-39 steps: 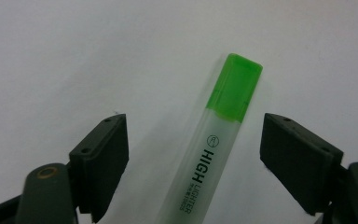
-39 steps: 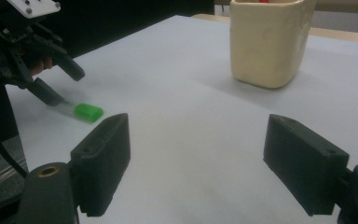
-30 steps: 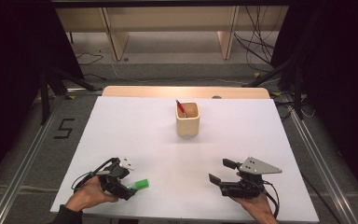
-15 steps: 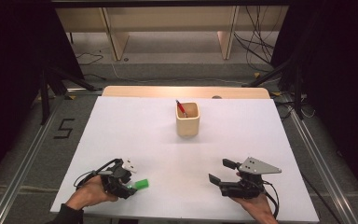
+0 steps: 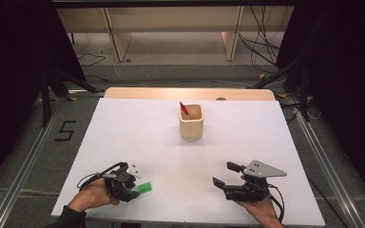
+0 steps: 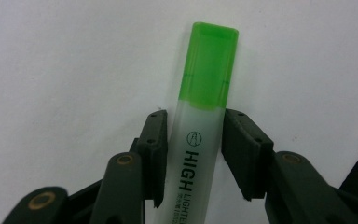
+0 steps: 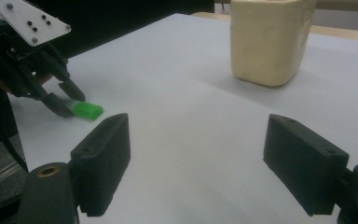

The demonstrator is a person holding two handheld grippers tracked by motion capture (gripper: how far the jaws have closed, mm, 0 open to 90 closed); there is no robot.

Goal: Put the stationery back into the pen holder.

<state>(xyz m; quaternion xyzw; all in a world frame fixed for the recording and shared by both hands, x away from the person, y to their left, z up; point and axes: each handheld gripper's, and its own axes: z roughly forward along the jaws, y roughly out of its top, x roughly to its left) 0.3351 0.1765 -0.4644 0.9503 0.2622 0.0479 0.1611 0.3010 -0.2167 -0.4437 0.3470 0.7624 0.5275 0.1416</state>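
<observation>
A green-capped highlighter (image 6: 208, 70) lies on the white table near its front left, also seen from above (image 5: 144, 187) and from the side (image 7: 87, 111). My left gripper (image 5: 134, 189) has just been closing on it. Both pads (image 6: 154, 149) now press the clear barrel just below the cap, so it is shut on the highlighter, which still rests on the table. My right gripper (image 5: 223, 174) sits at the front right, held low over the table, open with nothing between its jaws (image 7: 205, 140).
A cream pen cup (image 5: 191, 124) stands mid-table toward the back with a red pen (image 5: 184, 109) leaning in it. The white tabletop (image 5: 138, 137) ends in a wooden strip at the far edge. Dark stands and cables lie beyond on the floor.
The left gripper's jaws have drawn in around the highlighter. Neither hand has shifted, and the right gripper is unchanged.
</observation>
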